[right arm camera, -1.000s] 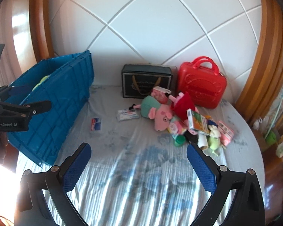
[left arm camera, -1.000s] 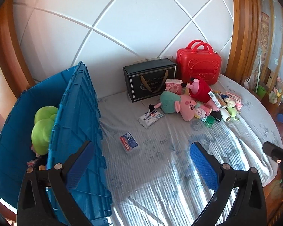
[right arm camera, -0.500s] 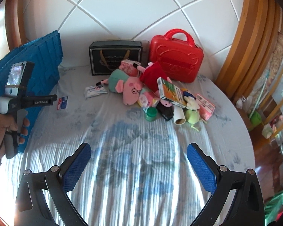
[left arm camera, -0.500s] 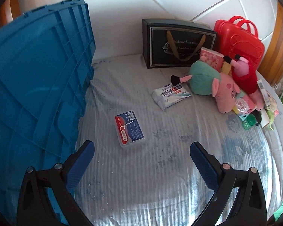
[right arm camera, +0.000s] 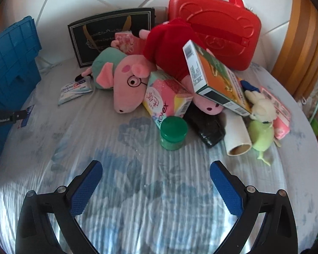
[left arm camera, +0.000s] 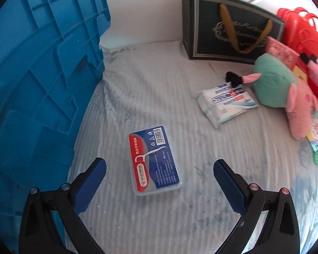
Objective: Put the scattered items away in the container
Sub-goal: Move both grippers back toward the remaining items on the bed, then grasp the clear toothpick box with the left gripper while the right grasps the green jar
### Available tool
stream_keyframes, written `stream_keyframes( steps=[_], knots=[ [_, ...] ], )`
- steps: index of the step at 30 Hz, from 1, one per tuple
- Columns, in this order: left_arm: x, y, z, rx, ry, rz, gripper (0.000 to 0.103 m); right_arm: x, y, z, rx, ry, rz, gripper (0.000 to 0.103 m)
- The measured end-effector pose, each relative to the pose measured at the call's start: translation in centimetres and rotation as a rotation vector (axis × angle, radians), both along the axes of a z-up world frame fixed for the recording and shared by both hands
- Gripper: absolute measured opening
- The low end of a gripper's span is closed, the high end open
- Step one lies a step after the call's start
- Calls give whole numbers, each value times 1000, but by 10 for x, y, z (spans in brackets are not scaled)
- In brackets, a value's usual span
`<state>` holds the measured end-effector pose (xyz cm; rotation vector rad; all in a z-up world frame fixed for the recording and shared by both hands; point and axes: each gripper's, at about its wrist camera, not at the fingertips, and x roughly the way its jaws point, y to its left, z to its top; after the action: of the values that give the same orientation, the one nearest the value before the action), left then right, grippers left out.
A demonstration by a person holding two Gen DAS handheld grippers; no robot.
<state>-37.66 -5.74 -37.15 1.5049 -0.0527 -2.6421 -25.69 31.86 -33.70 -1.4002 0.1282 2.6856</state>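
Left gripper (left arm camera: 159,167) (spread), floss box (left arm camera: 153,160) between

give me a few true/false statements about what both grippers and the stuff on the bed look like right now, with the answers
1. The left gripper is open, with the floss pick box lying between its fingers. True.
2. The right gripper is shut on the green jar. False: it is open and empty, and the jar stands on the bed ahead of it.
3. The wet wipes pack lies inside the blue crate. False: it lies on the sheet beside the pig plush.
4. The red case stands behind the pile of toys. True.
5. The paper roll stands upright. False: it lies on its side.
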Motion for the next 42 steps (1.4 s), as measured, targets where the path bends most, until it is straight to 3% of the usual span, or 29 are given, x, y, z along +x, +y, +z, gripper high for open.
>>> stream_keyframes(
  steps=[4, 9, 15, 17, 18, 20, 21, 33, 42],
  knots=[
    [-4, 4, -16, -20, -16, -16, 103, -20, 21, -20, -25, 9, -63, 103],
    [-2, -2, -28, -16, 0, 25, 103, -43, 22, -34, 25, -3, -17, 103],
    [-7, -9, -38, 9, -9, 56, 103, -59, 23, -47, 37, -27, -2, 87],
    [-8, -10, -39, 20, -12, 49, 96, -62, 23, -49, 42, -34, 0, 69],
    [-9, -10, -40, 25, -18, 41, 84, -62, 24, -50, 38, -38, -1, 65],
    [-8, -11, -42, 35, -32, 33, 70, -64, 24, -52, 31, -46, 2, 44],
    [-7, -12, -43, 37, -36, 33, 65, -63, 25, -52, 34, -46, 1, 41],
    [6, -11, -35, 43, -8, -4, 62, -44, 29, -48, 19, -8, 7, 40],
    [39, 5, -15, 67, 11, -58, 61, -13, 33, -26, -20, 10, -16, 40]
  ],
)
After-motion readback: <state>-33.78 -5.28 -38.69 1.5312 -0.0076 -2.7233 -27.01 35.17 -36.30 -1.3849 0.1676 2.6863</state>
